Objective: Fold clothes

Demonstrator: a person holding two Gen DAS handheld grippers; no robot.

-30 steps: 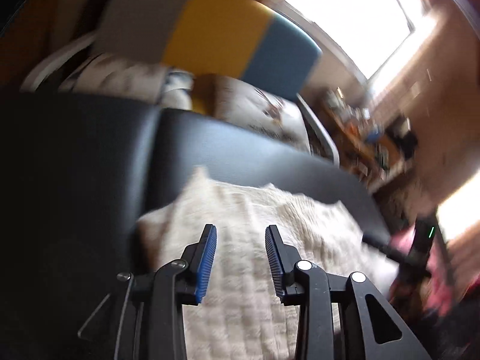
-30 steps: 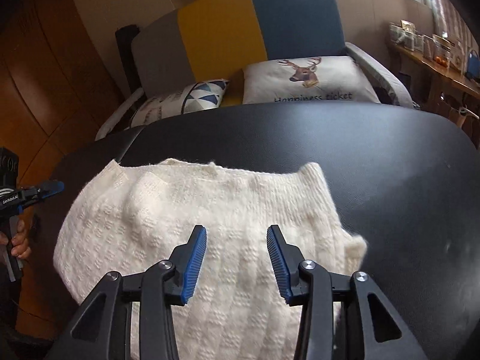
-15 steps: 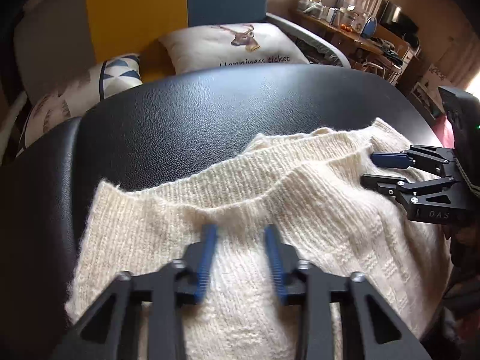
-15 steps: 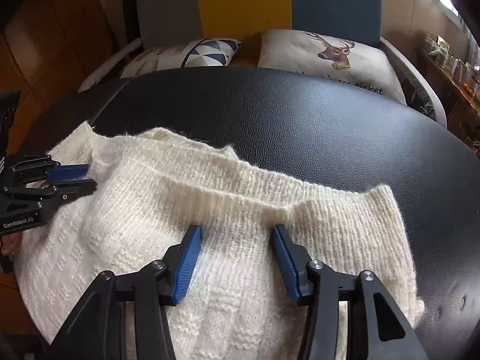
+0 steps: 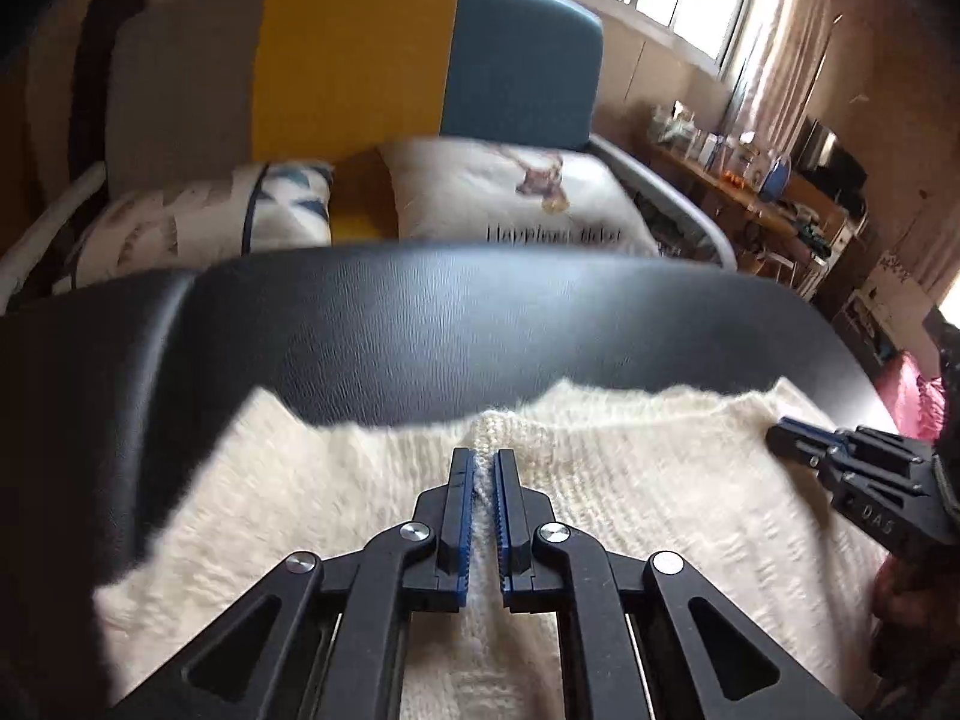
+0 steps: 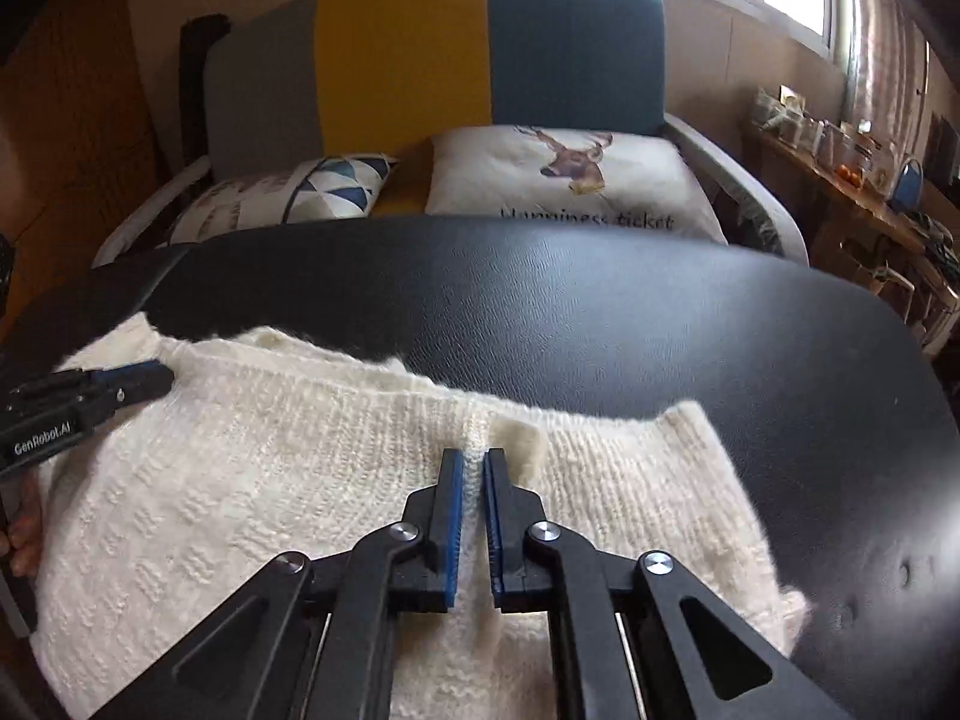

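The cream sweater (image 5: 630, 480) (lying on a black table (image 6: 600, 312)) is pinched by both the left gripper (image 5: 483, 462) and the right gripper (image 6: 474, 459).

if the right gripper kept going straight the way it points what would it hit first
The right gripper is already shut on a pinch of the cream sweater; straight ahead lies the sweater's ribbed edge, then probably bare black table.
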